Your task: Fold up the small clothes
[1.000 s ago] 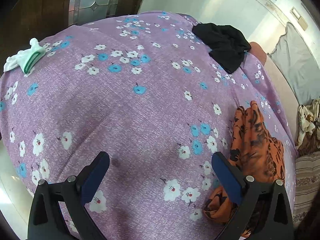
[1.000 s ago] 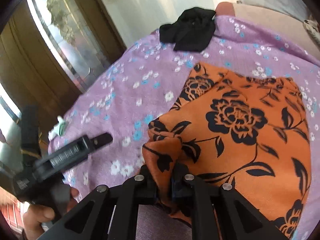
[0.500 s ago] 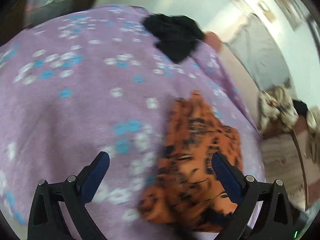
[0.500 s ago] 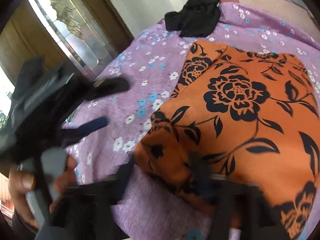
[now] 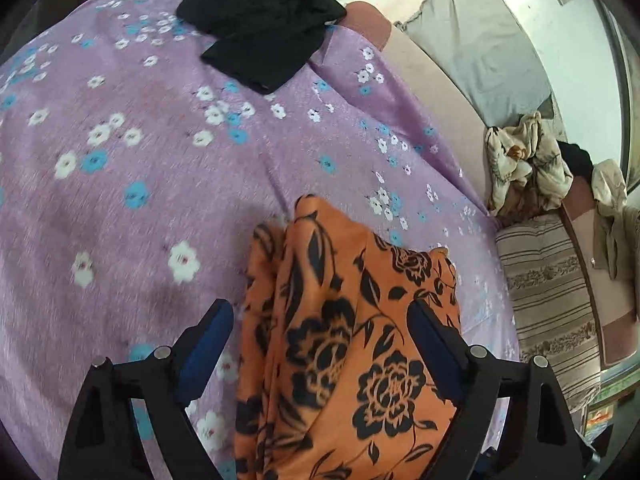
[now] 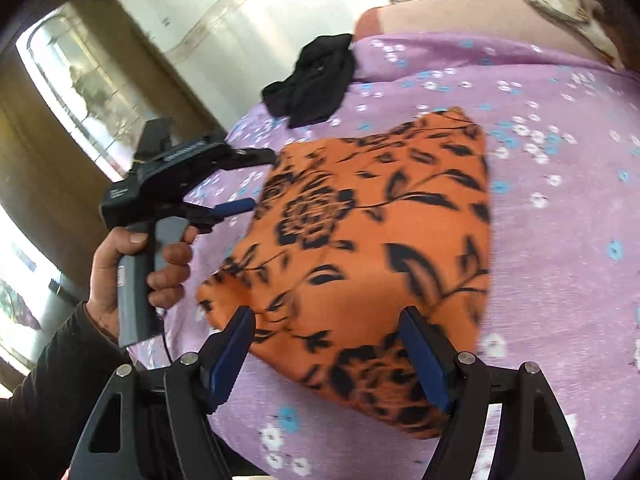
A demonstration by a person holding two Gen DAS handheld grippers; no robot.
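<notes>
Right gripper (image 6: 328,354): jaws spread wide, nothing between the 2 blue pads, poised over the near edge of the orange cloth (image 6: 372,248). Left gripper (image 5: 320,352): jaws likewise spread, straddling the cloth's near end without gripping it. In the right view this gripper sits at the cloth's left edge, held by the left hand (image 6: 140,264).

The cloth, orange with black flowers, lies folded flat on the purple sheet (image 5: 120,200); in the left view a doubled layer shows along its left side.

Further off, a black garment (image 5: 264,24) lies bunched at the sheet's far edge, well apart from the cloth. Beyond the sheet's right edge, a striped cushion (image 5: 548,292) and crumpled fabric (image 5: 524,160).
</notes>
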